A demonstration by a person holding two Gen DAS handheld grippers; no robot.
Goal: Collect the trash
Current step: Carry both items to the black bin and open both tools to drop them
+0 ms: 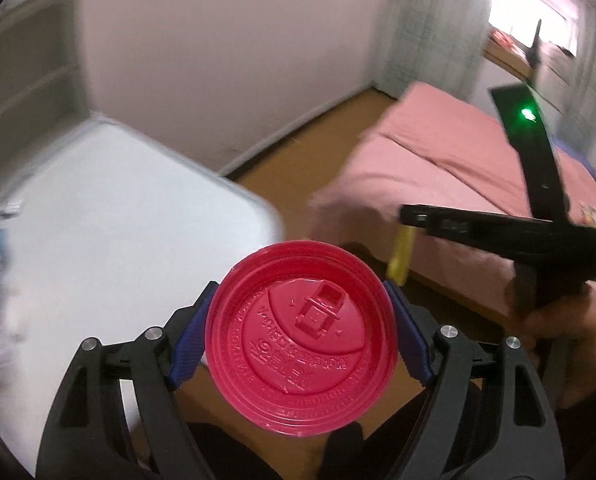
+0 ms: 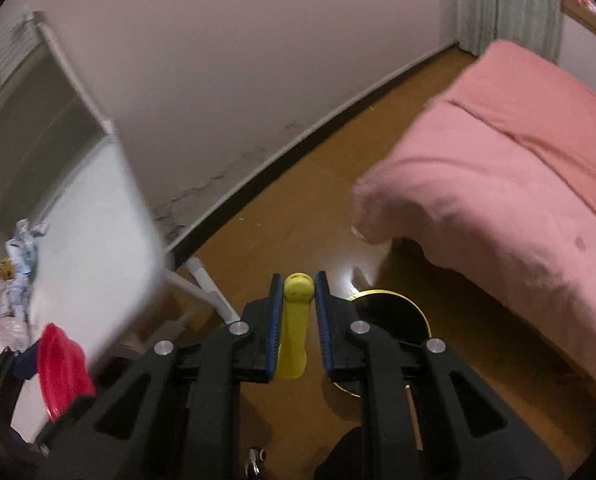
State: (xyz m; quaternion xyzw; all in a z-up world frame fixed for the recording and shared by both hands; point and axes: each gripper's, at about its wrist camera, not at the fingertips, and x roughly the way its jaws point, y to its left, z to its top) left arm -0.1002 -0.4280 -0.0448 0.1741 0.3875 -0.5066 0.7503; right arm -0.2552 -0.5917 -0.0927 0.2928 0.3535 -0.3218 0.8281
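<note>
A round red plastic cup lid [image 1: 302, 340] sits face-on between the blue pads [image 1: 187, 346] of my left gripper [image 1: 301, 342], which is shut on its rim. The same lid [image 2: 61, 364] shows edge-on at the lower left of the right wrist view, in my left gripper [image 2: 43, 362]. My right gripper [image 2: 296, 312] is shut on a yellow plastic stick with a rounded head [image 2: 295, 320]. From the left wrist view my right gripper [image 1: 408, 220] hangs to the right with the yellow piece [image 1: 400, 258] dangling below it.
A white table [image 1: 117, 220] stands at the left, with crumpled wrappers [image 2: 19, 260] on it. A bed with a pink cover [image 2: 498, 184] fills the right. A round black bin with a gold rim [image 2: 398, 312] stands on the wooden floor [image 2: 298, 208] under my right gripper. A hand [image 1: 558, 320] grips its handle.
</note>
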